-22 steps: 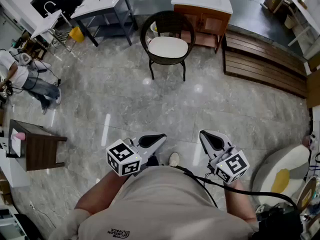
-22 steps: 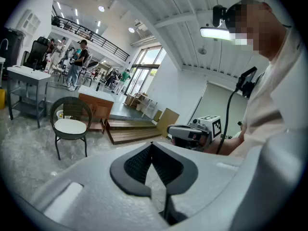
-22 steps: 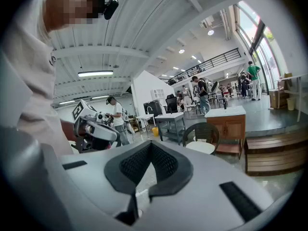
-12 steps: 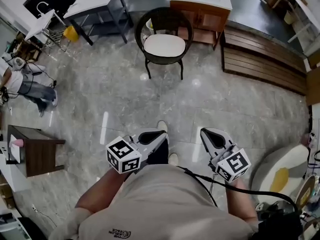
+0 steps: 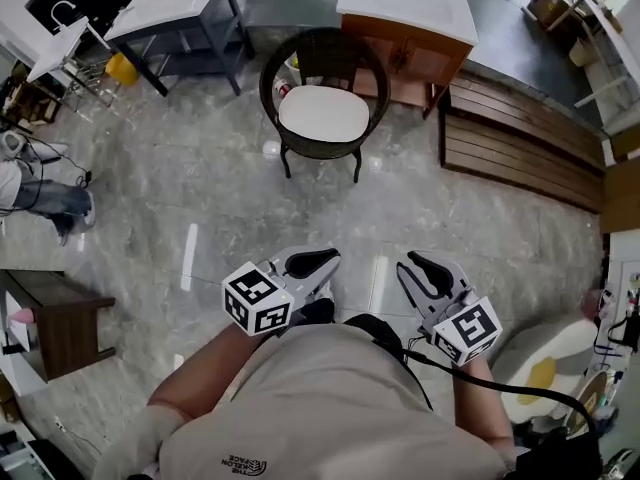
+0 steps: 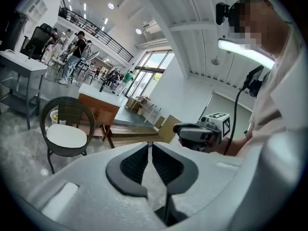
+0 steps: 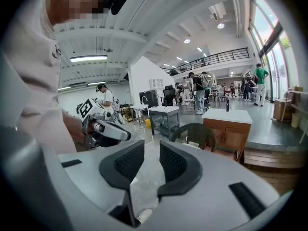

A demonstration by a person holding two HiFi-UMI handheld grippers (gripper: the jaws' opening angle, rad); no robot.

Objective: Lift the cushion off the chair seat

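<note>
The left tool (image 5: pixel 318 262) is held low in front of the person, its jaws pressed together on nothing. Well ahead of it, across the grey stone floor (image 5: pixel 230 198), the white cushion (image 5: pixel 323 114) lies on the seat of the dark wicker chair (image 5: pixel 325 53). The right tool (image 5: pixel 418 268) hangs near the left one, jaws apart and empty, with the chair well ahead and to its left.

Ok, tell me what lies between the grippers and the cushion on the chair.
Only bare grey floor, plain in the head view: nothing stands between the left gripper, the right gripper and the cushion.
</note>
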